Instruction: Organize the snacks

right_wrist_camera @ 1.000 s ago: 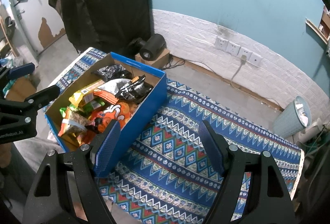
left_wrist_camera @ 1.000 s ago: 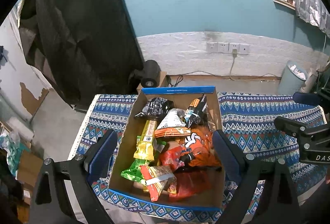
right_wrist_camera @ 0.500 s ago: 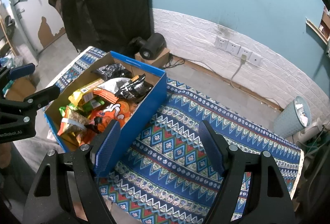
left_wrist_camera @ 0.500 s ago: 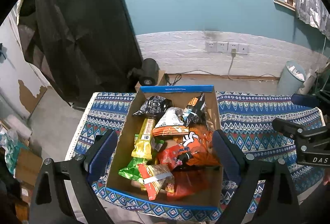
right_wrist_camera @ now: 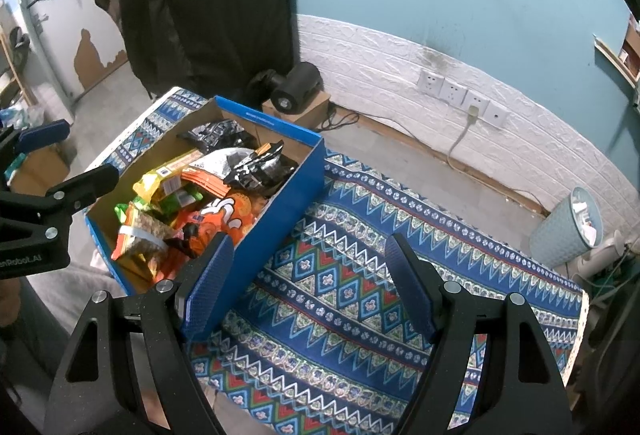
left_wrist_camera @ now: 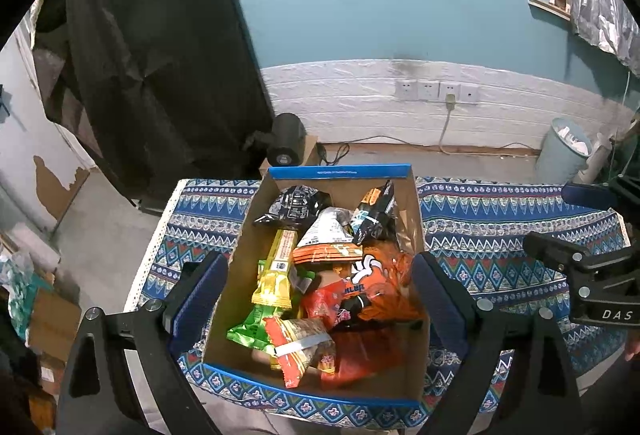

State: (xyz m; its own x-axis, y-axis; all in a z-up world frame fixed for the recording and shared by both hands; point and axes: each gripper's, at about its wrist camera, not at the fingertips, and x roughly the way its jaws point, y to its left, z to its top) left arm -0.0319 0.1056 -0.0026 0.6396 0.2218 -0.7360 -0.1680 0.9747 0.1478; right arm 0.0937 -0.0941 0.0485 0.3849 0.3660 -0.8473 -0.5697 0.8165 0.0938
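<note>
Left gripper [left_wrist_camera: 320, 299]: jaws wide, empty, above the blue cardboard box [left_wrist_camera: 340, 171] of snack packets. Right gripper [right_wrist_camera: 308, 283]: wide, empty, over the patterned tablecloth [right_wrist_camera: 360, 275]. Lower left onto 1 top packet, e.g. orange bag [left_wrist_camera: 376, 283]; pinch 1 edge only.

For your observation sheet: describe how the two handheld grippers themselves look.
Both the left gripper and right gripper have matte black angular frames with triangular cut-outs, silver screws and blue textured finger pads. White lettering marks their sides. No cables or sleeves show.
</note>
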